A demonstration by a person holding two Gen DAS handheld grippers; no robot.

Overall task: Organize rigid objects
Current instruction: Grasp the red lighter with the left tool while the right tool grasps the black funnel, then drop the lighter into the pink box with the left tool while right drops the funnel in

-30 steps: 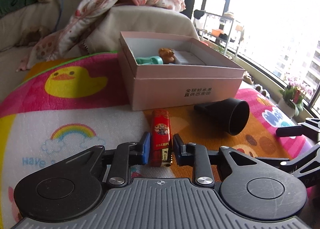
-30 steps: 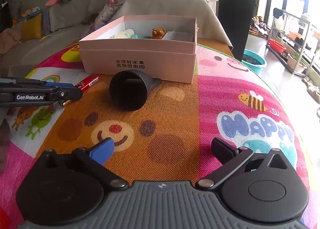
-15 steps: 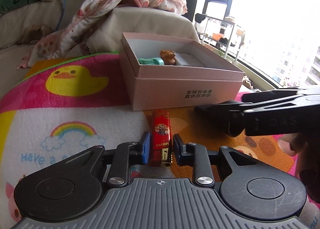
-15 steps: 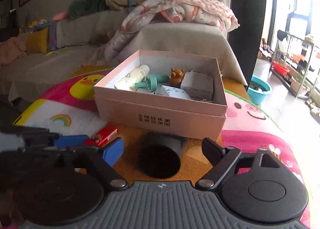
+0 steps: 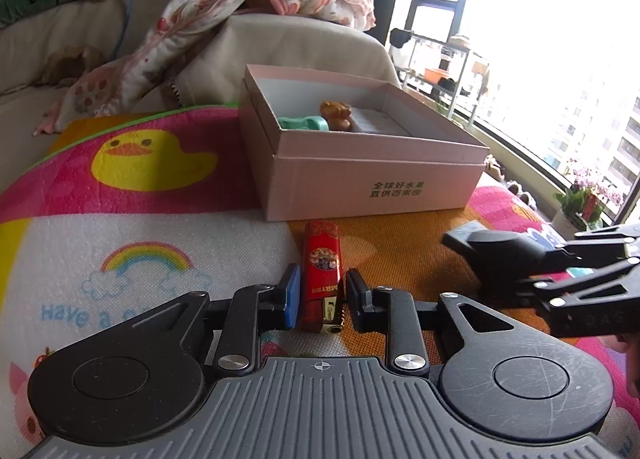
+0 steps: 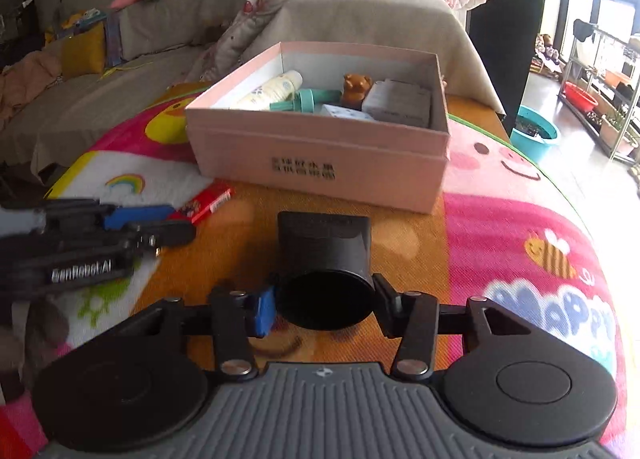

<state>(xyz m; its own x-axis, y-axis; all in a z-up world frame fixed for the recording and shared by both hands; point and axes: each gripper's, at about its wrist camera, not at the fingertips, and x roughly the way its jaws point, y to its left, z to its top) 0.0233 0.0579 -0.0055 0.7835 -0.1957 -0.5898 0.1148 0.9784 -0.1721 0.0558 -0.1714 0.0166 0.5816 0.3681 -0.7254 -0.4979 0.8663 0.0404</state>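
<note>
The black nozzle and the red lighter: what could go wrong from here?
1. The right tool pinches the black nozzle at its round mouth; it may slip or rotate when lifted.
2. The left tool straddles the red lighter only at its near end, so it could tip.
3. Both tools are close; they may collide near the pink box.

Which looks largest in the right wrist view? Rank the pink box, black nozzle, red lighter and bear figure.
1. pink box
2. black nozzle, which looks bigger because it is nearest the camera
3. red lighter and bear figure: they look about the same size, and the lighter is partly hidden, so I leave them unranked.
</note>
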